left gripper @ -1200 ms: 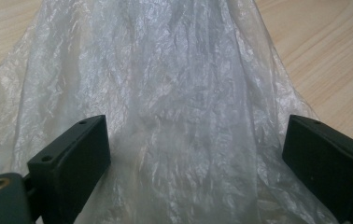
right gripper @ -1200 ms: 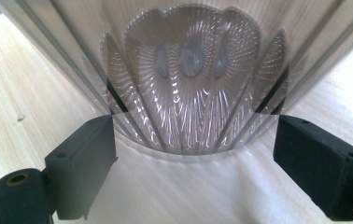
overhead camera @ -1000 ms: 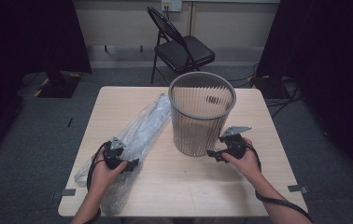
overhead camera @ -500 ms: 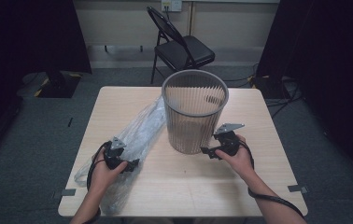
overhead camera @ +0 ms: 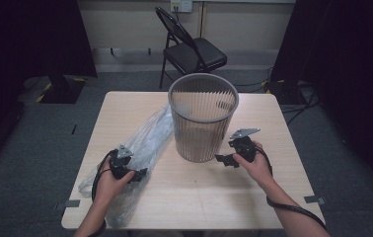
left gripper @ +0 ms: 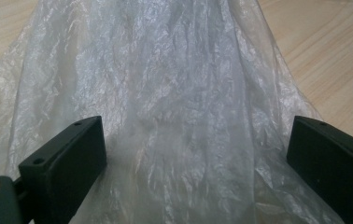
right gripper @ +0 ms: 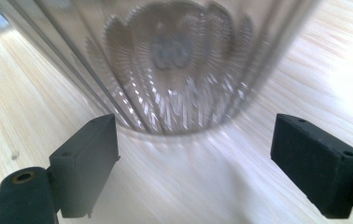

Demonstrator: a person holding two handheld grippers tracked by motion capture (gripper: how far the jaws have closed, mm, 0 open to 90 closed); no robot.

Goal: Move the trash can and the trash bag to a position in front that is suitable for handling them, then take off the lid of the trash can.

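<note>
Between our left jaws: wide open, nothing gripped, the clear plastic bag [left gripper: 174, 107] lying flat right under them
Left gripper [overhead camera: 134, 174]: sitting over the bag's near end, toward the desk's [overhead camera: 194, 207] near-left corner
Right gripper [overhead camera: 224, 160]: jaws gaping too, empty, aimed at the bin's base
Bin [overhead camera: 202, 118]: upright mid-desk, bag just beside it on the left
Tip for this step: we'd drop the left jaws low and pinch one crinkled fold, not the whole sheet, while the right steadies the bin so it doesn't slide.
</note>
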